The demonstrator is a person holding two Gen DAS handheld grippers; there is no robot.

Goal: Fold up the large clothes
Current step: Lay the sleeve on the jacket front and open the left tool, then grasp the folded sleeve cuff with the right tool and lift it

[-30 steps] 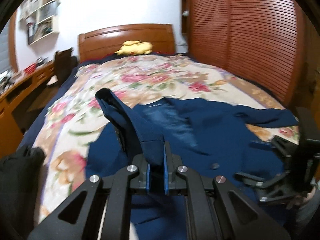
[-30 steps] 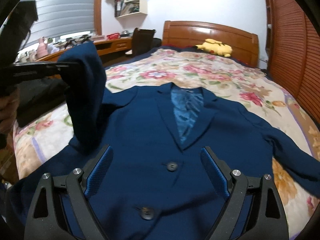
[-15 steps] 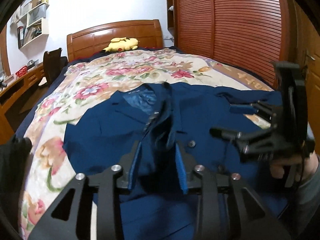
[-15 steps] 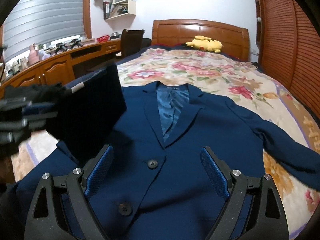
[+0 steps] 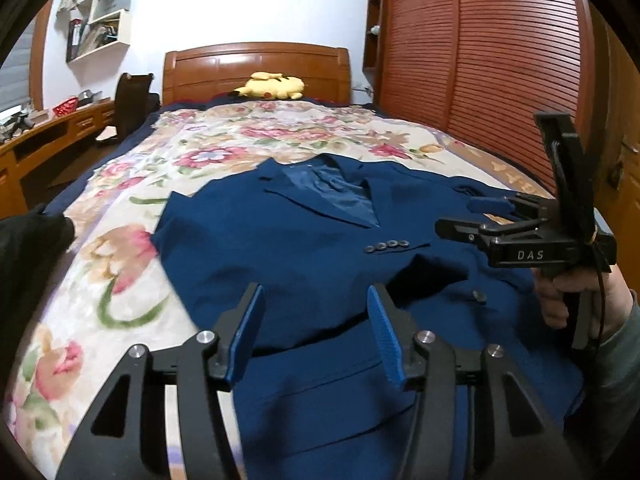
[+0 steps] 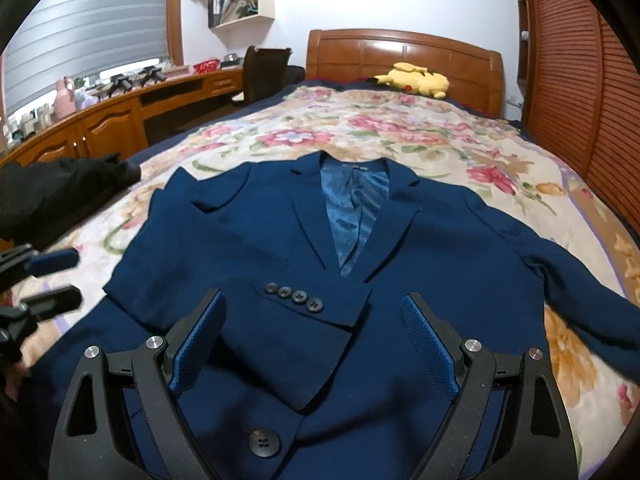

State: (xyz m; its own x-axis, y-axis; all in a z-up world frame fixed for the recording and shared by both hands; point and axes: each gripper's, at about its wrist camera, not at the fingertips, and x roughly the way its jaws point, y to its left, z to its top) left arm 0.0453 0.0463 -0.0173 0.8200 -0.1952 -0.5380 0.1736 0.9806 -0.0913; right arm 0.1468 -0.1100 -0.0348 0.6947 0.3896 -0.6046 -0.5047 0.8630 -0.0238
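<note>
A navy blue suit jacket (image 6: 432, 248) lies face up on the floral bedspread (image 6: 400, 132), collar toward the headboard. One sleeve (image 6: 280, 320) is folded across its front, and its cuff buttons (image 5: 386, 245) show near the middle. The other sleeve (image 6: 580, 300) stretches out to the right. My left gripper (image 5: 318, 312) hovers low over the jacket's lower front. Its jaws are opening and nothing is between them. It also shows at the left edge of the right wrist view as the left gripper (image 6: 74, 280). My right gripper (image 6: 314, 324) stands open above the folded cuff and holds nothing.
A yellow plush toy (image 6: 412, 80) rests against the wooden headboard (image 6: 400, 52). A black garment (image 6: 52, 192) lies at the bed's left edge. A wooden desk (image 6: 120, 116) and a chair (image 6: 264, 72) stand to the left. Slatted wardrobe doors (image 5: 500, 80) run along the right.
My left gripper, which was shut on the raised sleeve, swung it over the jacket's front, came down and let go. The sleeve now lies flat across the chest. The right gripper stayed open.
</note>
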